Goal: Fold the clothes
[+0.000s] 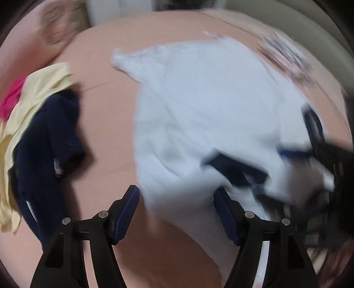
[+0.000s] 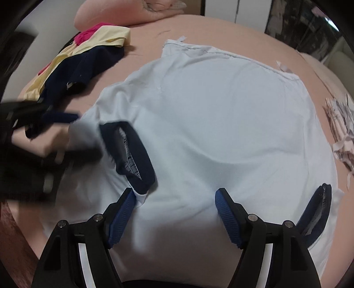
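Note:
A light blue T-shirt (image 2: 221,124) with a navy collar (image 2: 132,155) and navy sleeve cuff (image 2: 316,212) lies spread flat on the pink bed sheet (image 2: 143,46). My right gripper (image 2: 175,192) hovers open over its near part, just right of the collar, with only flat cloth under the jaws. In the blurred left wrist view the shirt (image 1: 210,106) fills the centre. My left gripper (image 1: 176,192) is open at the shirt's near left edge, the pads not pressing. From the right wrist view the left gripper (image 2: 74,135) is a blur beside the left sleeve.
A heap of yellow, pink and navy clothes (image 2: 88,57) lies on the bed to the left, also the heap (image 1: 39,137). A pink pillow (image 2: 115,13) sits at the far end. A patterned pale garment (image 2: 340,133) lies at the right edge.

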Demonstrator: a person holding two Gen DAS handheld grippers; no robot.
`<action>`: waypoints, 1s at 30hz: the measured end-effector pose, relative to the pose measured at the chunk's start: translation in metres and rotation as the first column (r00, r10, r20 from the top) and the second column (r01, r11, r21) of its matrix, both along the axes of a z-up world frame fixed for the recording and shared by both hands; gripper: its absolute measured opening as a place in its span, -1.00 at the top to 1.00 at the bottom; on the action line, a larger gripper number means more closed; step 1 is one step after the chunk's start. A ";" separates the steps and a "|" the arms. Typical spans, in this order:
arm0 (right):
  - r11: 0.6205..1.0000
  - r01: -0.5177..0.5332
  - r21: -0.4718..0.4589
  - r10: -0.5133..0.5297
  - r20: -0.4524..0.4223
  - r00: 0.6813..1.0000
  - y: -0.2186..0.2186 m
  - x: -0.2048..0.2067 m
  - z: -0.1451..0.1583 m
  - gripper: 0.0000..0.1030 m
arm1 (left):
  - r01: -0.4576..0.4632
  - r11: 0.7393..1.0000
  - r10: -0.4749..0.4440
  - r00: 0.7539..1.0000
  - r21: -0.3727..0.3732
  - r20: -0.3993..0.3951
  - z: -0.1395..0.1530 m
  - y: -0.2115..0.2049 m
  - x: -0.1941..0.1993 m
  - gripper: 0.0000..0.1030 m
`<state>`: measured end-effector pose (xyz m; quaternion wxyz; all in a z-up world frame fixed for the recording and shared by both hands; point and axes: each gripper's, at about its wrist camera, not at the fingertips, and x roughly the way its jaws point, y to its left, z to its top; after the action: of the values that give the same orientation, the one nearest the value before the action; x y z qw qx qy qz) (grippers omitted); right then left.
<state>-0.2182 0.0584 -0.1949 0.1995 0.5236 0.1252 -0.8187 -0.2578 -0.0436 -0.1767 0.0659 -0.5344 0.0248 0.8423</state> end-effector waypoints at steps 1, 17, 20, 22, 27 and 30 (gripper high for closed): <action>1.000 0.002 -0.001 -0.002 0.000 1.000 0.001 0.001 0.001 -0.44 | -0.044 0.999 0.045 0.999 0.021 -0.010 0.002 -0.006 -0.003 -0.32; 0.999 -0.022 -0.027 0.023 0.057 0.998 0.007 0.004 0.003 -0.51 | 0.042 0.998 -0.039 0.998 0.043 -0.054 0.011 0.008 0.004 -0.32; 1.000 -0.024 -0.016 0.025 0.050 0.998 0.005 0.007 0.004 -0.51 | 0.106 0.994 -0.106 0.994 0.007 0.008 -0.005 0.014 0.015 -0.31; 0.999 -0.024 -0.024 0.026 0.058 0.998 0.006 0.007 0.004 -0.52 | 0.163 0.986 -0.163 0.987 -0.028 0.009 -0.007 0.020 0.026 -0.32; 0.999 -0.026 -0.028 0.027 0.063 0.998 0.007 0.009 0.006 -0.53 | 0.107 0.990 -0.102 0.993 0.087 -0.060 0.011 0.000 0.029 -0.29; 0.999 -0.026 -0.031 0.028 0.063 0.998 0.007 0.011 0.006 -0.54 | 0.009 0.998 -0.002 0.995 0.069 -0.099 0.019 -0.017 0.012 -0.29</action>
<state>-0.2069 0.0659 -0.1885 0.2223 0.5446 0.1132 -0.8008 -0.2454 -0.0601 -0.1581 0.0853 -0.4893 0.0004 0.8680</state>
